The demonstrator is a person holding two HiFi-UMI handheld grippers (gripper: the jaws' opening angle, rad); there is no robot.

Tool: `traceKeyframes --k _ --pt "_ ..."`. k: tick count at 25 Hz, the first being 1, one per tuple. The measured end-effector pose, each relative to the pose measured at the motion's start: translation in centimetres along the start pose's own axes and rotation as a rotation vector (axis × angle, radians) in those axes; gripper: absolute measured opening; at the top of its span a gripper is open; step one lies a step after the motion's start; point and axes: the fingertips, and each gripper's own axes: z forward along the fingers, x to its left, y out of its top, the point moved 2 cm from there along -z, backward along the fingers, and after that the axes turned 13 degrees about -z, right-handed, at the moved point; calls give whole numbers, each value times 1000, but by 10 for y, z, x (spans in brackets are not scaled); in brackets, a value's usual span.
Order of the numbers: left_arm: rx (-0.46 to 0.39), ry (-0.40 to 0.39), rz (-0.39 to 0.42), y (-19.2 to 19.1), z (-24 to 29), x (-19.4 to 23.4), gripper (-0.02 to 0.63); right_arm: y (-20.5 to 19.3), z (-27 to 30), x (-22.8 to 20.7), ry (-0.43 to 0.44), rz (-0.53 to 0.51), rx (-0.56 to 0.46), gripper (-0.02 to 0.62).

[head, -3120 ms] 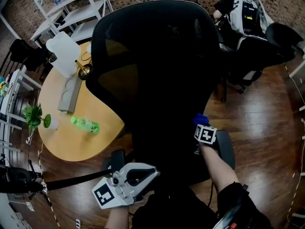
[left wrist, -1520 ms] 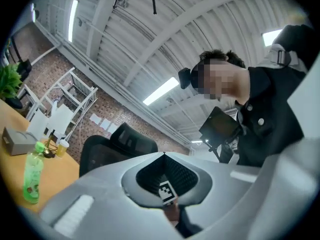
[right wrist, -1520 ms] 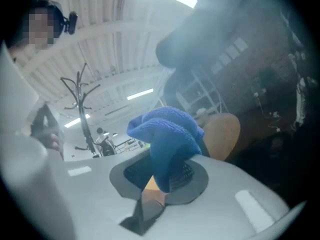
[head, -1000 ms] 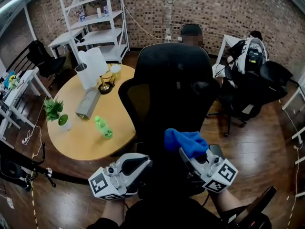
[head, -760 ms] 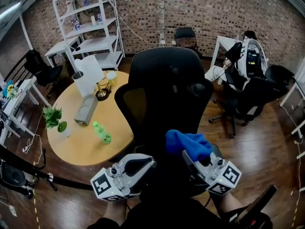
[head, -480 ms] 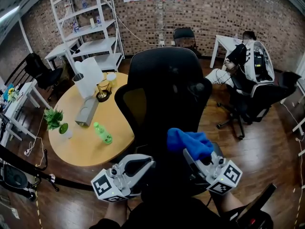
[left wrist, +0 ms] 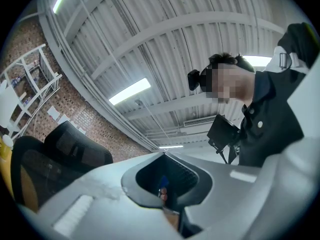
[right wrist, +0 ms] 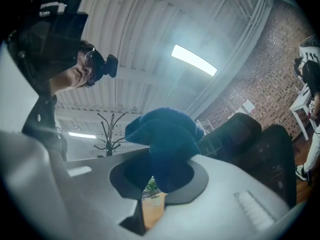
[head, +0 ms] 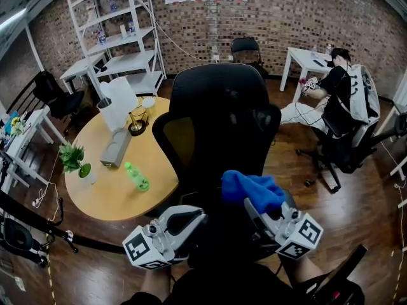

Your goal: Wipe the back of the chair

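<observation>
As you stand behind the black chair (head: 222, 113), its back turned squarely toward you and its seat side tucked against the round wooden worktop (head: 111, 189), the right gripper (head: 255, 206) is clamped on a bunched blue cloth (head: 249, 189), which rises in a soft wad above the closed jaws. The cloth is carried low, in front of the lower part of the backrest, and whether it touches the mesh cannot be told from here; the hold looks like one made for wiping, with enough fabric proud of the tips to meet the surface before the plastic does. The left gripper (head: 191, 218) sits beside it at the same height, its jaws drawn together on nothing, apparently kept out of the cloth's path and free to steady the chair if it swivels. Both grippers tilt upward, their own views taking in the ceiling and only the chair's upper edge. The backrest itself is tall and broad, dark mesh in a curved black frame, thin enough at its left side for the worktop's yellow wood to show through. No dust or marks can be made out on it.
</observation>
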Motion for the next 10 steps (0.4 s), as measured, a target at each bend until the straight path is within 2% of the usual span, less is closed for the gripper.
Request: traceKeyframes --k 10 --pt "-4 -14 9 1 9 -10 -2 6 -8 -2 -16 18 3 52"
